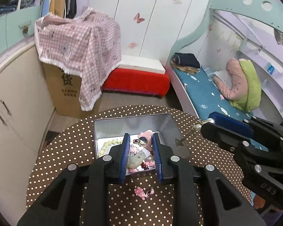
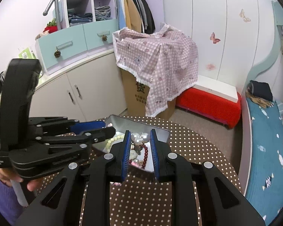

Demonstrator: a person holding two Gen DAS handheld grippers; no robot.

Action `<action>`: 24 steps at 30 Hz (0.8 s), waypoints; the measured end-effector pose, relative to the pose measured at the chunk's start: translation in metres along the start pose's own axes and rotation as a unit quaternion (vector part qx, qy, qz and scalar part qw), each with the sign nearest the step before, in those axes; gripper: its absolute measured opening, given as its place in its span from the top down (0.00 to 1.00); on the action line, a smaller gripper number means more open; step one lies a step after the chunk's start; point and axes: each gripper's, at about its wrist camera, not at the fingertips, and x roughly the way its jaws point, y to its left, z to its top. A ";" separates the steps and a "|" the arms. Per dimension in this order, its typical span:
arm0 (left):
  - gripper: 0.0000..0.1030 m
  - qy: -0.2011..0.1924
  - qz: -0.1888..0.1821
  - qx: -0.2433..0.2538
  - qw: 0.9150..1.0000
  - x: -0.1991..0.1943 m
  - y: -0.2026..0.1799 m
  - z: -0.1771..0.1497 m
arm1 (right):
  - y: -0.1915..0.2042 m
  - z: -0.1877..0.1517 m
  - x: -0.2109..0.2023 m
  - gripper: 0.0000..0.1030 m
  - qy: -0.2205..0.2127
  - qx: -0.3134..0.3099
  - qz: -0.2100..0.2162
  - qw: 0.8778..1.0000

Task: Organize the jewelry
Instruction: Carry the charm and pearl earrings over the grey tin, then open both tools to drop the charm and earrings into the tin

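A silver metal tin [image 1: 160,124] stands on the round polka-dot table [image 1: 69,150] and holds several pieces of jewelry: a pale bead bracelet [image 1: 108,144], a pink bear charm [image 1: 134,147], a pink mirror piece [image 1: 144,138]. My left gripper [image 1: 140,151] hovers open over the tin with nothing between its pads. My right gripper [image 2: 141,141] is shut on a pearl cluster charm [image 2: 139,137] above the tin [image 2: 160,130]; in the left wrist view its chain [image 1: 188,134] dangles by the tin's right edge. A pink charm [image 1: 141,192] lies on the table in front of the tin.
A cardboard box under a pink checked cloth [image 1: 79,56] stands behind the table, with a red bench [image 1: 135,82] beside it. A bed with a blue mattress [image 1: 203,94] is on the right. White cabinets [image 1: 15,101] are on the left.
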 end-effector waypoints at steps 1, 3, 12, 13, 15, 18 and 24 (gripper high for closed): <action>0.78 0.007 -0.002 -0.004 1.000 0.006 0.002 0.000 | -0.001 0.000 0.005 0.80 0.004 0.002 0.001 1.000; 0.78 0.013 0.001 -0.009 1.000 0.013 0.005 -0.001 | -0.003 -0.002 0.012 0.80 0.010 0.003 0.002 1.000; 0.78 0.034 0.008 -0.012 0.999 0.030 0.008 -0.010 | -0.005 -0.011 0.037 0.82 0.033 0.008 0.002 0.999; 0.78 0.034 0.008 -0.014 0.999 0.030 0.008 -0.010 | -0.005 -0.011 0.038 0.82 0.034 0.008 0.002 0.999; 0.78 0.034 0.006 -0.017 0.999 0.030 0.010 -0.010 | -0.005 -0.013 0.039 0.82 0.035 0.009 0.003 0.999; 0.78 0.034 0.009 -0.015 0.999 0.030 0.010 -0.010 | -0.006 -0.013 0.039 0.82 0.036 0.010 0.004 0.999; 0.67 0.034 0.010 -0.016 0.999 0.028 0.009 -0.010 | -0.005 -0.016 0.040 0.82 0.042 0.009 0.006 0.999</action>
